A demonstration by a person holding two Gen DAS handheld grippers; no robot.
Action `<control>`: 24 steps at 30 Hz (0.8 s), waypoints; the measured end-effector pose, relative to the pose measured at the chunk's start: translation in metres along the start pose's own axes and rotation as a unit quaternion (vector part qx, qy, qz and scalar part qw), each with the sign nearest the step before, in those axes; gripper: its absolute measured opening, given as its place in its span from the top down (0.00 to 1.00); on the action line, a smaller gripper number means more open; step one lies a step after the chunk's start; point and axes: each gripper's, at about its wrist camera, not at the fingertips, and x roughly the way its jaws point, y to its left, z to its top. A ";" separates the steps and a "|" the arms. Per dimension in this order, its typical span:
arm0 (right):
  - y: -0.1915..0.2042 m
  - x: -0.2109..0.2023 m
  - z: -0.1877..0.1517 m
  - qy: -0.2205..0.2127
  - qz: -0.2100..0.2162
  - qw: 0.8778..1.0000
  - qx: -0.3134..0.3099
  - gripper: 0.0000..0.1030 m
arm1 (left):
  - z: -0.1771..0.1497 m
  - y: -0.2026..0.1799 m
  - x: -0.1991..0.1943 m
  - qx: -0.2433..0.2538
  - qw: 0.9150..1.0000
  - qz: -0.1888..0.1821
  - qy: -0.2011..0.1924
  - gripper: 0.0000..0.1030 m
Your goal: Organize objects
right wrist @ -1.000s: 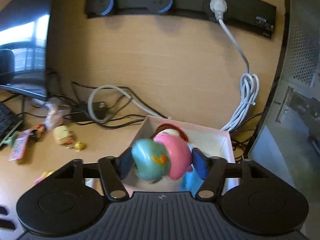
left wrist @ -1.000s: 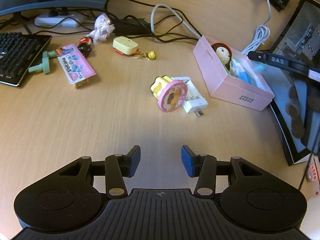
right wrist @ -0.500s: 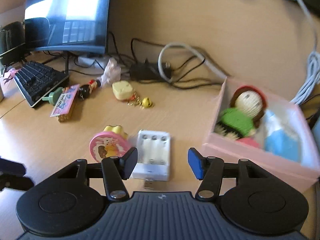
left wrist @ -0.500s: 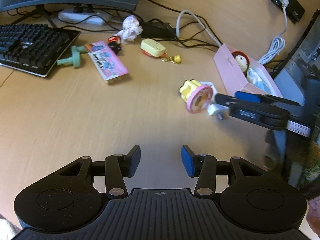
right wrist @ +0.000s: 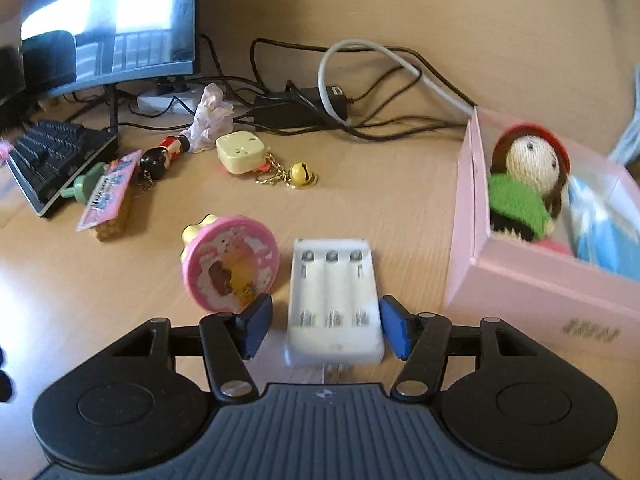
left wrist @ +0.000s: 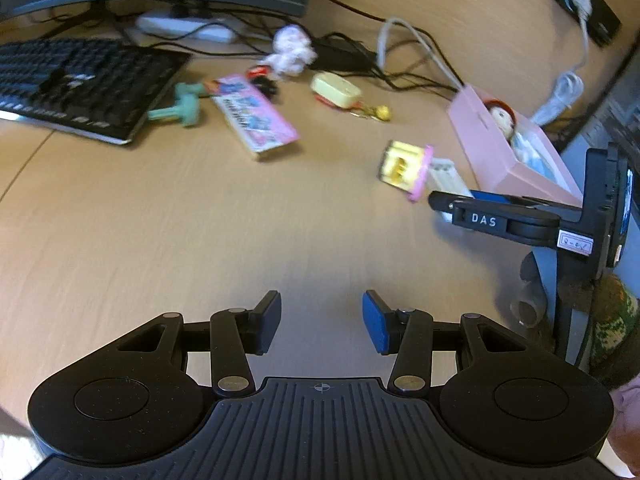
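Cluttered wooden desk (right wrist: 380, 184); monitor (right wrist: 108, 20) behind.

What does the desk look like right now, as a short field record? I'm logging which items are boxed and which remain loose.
boxed: knitted doll in the pink box
loose: white battery charger, round pink toy, yellow keychain, snack packet
right gripper: jaws just been closing, straddling the charger, left pad not yet touching
left gripper: open, nothing between the pads
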 end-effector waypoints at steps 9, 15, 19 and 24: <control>-0.012 -0.061 -0.029 0.013 -0.013 0.999 0.035 0.54 | 0.018 -0.057 0.024 0.090 0.995 -0.016 0.033 0.53; -0.029 -0.111 -0.054 0.025 -0.054 0.998 0.035 0.54 | 0.026 -0.090 0.030 0.130 0.990 -0.041 0.037 0.54; -0.042 -0.140 -0.057 0.019 -0.070 0.996 0.045 0.54 | 0.028 -0.109 0.032 0.150 0.987 -0.043 0.032 0.54; -0.057 -0.162 -0.048 -0.005 -0.087 0.995 0.051 0.54 | 0.029 -0.123 0.036 0.159 0.985 -0.055 0.031 0.54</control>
